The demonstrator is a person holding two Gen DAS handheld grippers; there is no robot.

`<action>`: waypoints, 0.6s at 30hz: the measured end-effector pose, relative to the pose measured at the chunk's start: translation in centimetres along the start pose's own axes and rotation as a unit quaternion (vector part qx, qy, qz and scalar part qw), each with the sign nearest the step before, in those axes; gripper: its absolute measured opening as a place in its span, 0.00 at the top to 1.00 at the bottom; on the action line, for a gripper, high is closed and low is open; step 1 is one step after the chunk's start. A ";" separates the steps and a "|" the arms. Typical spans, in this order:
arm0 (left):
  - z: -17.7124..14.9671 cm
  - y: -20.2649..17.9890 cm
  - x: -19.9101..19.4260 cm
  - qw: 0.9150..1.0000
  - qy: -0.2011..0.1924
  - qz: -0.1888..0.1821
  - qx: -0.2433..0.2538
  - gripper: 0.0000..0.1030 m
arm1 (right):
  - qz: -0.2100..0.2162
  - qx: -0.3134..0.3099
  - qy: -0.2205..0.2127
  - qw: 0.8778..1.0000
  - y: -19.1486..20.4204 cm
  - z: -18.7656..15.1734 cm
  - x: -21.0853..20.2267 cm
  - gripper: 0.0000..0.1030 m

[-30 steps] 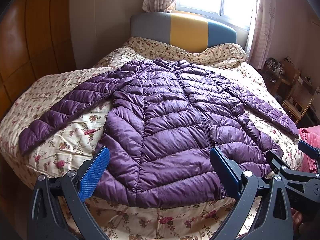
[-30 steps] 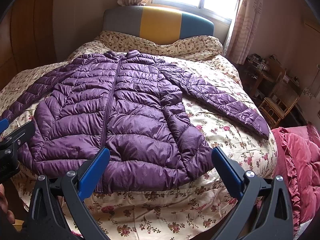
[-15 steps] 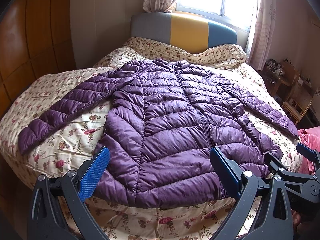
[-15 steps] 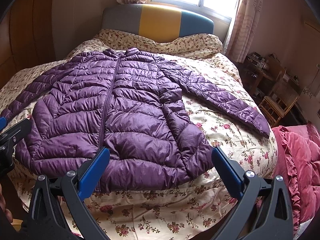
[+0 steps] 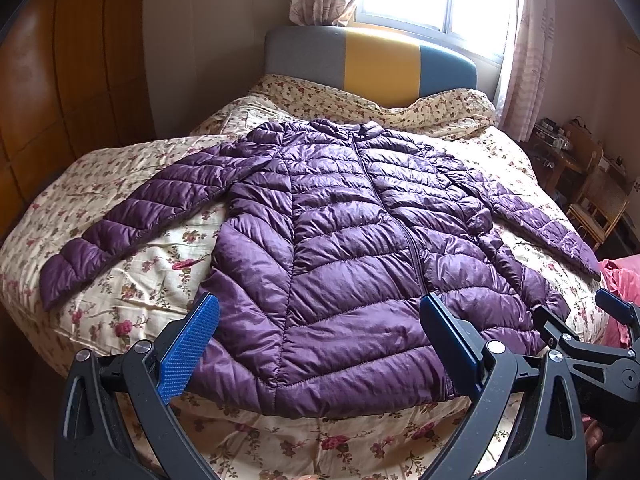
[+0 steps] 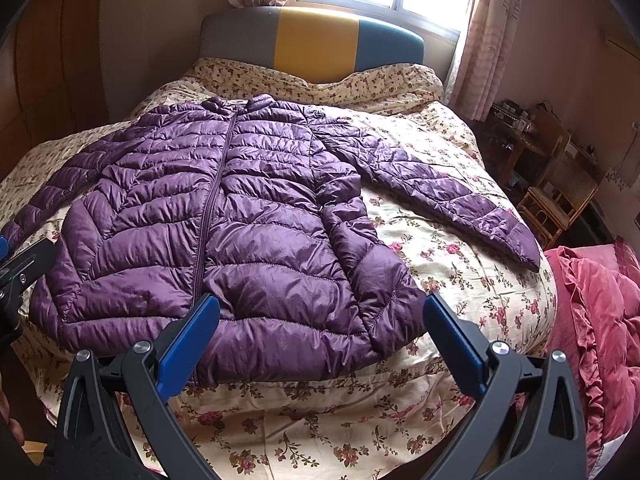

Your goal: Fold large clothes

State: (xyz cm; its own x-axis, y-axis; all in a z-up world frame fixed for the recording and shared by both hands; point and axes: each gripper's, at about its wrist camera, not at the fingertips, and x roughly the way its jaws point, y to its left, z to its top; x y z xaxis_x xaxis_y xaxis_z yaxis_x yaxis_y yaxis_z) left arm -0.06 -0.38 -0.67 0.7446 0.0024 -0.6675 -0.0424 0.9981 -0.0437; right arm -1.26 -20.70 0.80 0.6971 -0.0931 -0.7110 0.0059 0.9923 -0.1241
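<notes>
A purple quilted puffer jacket (image 5: 340, 248) lies flat and zipped on the bed, front up, collar toward the headboard, both sleeves spread out. It also shows in the right wrist view (image 6: 224, 236). My left gripper (image 5: 320, 336) is open and empty, hovering above the jacket's hem near its left half. My right gripper (image 6: 320, 332) is open and empty, above the hem's right corner. The right gripper also shows at the right edge of the left wrist view (image 5: 592, 344).
The bed has a floral quilt (image 5: 120, 280) and a grey, yellow and blue headboard (image 5: 372, 64). A pink ruffled blanket (image 6: 600, 312) lies at the bed's right. Wooden chairs and a desk (image 6: 560, 184) stand by the right wall. A wooden wardrobe (image 5: 60, 80) stands on the left.
Both grippers have drifted slightly; the jacket sits a little lower and closer in the right wrist view. The jacket itself has not moved. Both jaws stay open.
</notes>
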 end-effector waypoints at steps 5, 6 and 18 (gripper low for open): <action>0.2 0.1 -0.2 1.000 -0.005 0.005 0.000 0.04 | 0.000 0.005 0.003 1.000 -0.2 0.0 0.2 0.02; 0.2 0.1 -0.2 1.000 -0.005 0.006 0.001 0.04 | 0.000 0.007 0.004 1.000 -0.3 0.1 0.3 0.02; 0.6 0.3 1.1 1.000 0.004 0.014 0.003 0.04 | -0.006 0.030 0.028 0.999 -2.3 0.6 2.6 0.02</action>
State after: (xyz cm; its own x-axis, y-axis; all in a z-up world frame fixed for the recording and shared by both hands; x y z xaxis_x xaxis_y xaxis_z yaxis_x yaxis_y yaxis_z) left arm 1.14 0.00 -0.97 0.7381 0.0301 -0.6740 -0.0599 0.9980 -0.0211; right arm 1.01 -23.18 -0.38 0.6548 -0.1074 -0.7481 0.0586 0.9941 -0.0914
